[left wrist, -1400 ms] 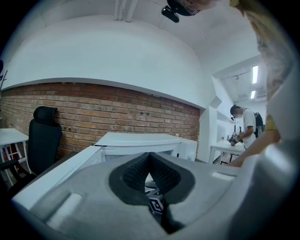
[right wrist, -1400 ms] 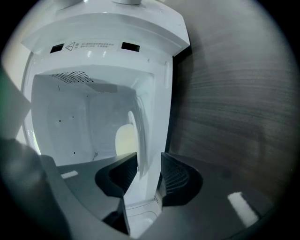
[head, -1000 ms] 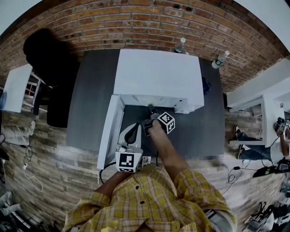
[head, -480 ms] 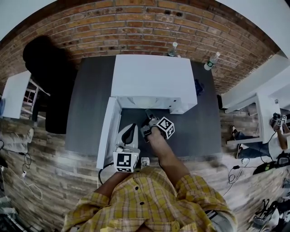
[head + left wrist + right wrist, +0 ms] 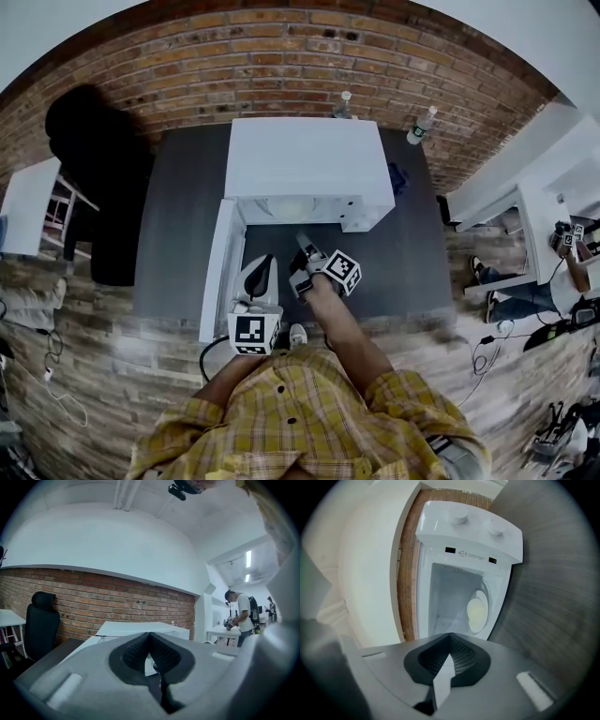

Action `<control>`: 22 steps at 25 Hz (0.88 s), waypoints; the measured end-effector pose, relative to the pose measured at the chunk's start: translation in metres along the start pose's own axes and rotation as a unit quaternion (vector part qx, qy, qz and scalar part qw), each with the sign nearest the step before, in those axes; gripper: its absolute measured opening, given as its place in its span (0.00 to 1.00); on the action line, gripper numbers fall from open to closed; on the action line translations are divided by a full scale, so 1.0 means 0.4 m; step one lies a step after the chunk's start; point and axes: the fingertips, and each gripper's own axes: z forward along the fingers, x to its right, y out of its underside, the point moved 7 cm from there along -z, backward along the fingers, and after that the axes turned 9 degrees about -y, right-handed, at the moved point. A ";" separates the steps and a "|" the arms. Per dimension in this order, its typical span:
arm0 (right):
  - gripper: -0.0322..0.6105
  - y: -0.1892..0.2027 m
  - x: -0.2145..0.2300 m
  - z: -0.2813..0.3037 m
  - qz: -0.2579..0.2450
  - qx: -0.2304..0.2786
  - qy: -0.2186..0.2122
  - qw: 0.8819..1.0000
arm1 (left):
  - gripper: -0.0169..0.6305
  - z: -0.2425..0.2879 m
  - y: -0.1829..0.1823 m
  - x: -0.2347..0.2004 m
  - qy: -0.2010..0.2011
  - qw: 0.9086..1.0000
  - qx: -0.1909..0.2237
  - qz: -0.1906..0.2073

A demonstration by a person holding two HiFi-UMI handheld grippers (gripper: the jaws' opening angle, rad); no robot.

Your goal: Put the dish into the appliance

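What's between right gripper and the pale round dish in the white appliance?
Nothing: right gripper view shows bare stretch from right gripper to pale round dish.

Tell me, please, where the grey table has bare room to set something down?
Bare tabletop lies left of the open door, toward the black chair, and right of the appliance. It is crowded before the opening, where the left hand-held gripper and right hand-held gripper sit.

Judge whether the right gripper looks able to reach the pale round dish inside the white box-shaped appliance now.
Probably yes: the white box-shaped appliance has its door swung open, and the right gripper faces the pale round dish inside with nothing between. Its shut jaws would need opening first.
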 end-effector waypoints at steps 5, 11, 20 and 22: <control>0.03 0.036 -0.066 -0.039 -0.036 -0.018 -0.027 0.999 | 0.02 -0.023 -0.009 0.006 0.005 1.000 0.007 -0.002; 0.04 0.074 -0.136 -0.081 -0.121 -0.054 -0.065 0.989 | 0.02 -0.050 -0.008 0.009 0.011 1.000 0.009 -0.007; 0.05 0.112 -0.243 -0.143 -0.327 -0.098 -0.055 0.938 | 0.02 -0.082 -0.009 0.010 0.015 1.000 0.009 -0.010; 0.05 0.120 -0.272 -0.151 -0.370 -0.102 -0.055 0.922 | 0.02 -0.090 -0.008 0.008 0.015 1.000 0.009 -0.012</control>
